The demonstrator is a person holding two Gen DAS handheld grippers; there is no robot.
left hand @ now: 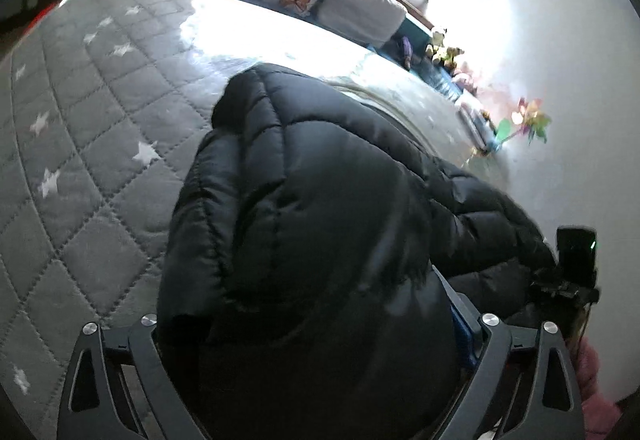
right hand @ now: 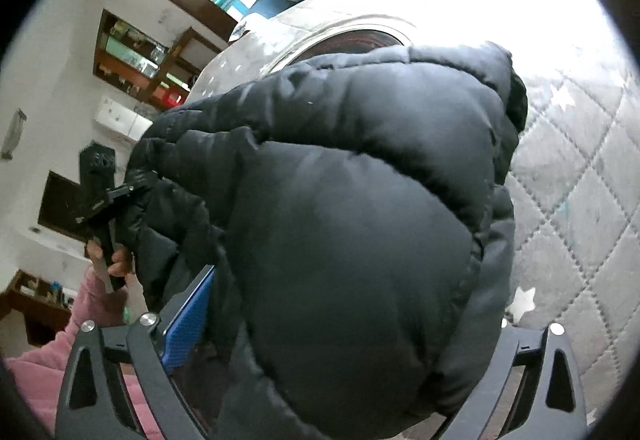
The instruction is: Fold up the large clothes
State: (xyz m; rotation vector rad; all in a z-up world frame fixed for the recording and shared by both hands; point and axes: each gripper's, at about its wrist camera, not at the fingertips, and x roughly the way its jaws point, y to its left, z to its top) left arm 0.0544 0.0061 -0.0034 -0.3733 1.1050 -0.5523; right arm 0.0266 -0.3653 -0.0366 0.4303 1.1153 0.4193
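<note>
Black jacket (left hand: 320, 220) bunched over quilted bed (left hand: 80, 159). Left gripper (left hand: 320, 360) and right gripper (right hand: 340, 320) jaws both clamped on jacket.

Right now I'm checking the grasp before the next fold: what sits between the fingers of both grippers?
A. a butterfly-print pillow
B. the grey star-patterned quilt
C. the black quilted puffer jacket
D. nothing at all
C: the black quilted puffer jacket bulges between the fingers of the left gripper and, in the other wrist view, fills the right gripper too, above the grey star-patterned quilt.
</note>
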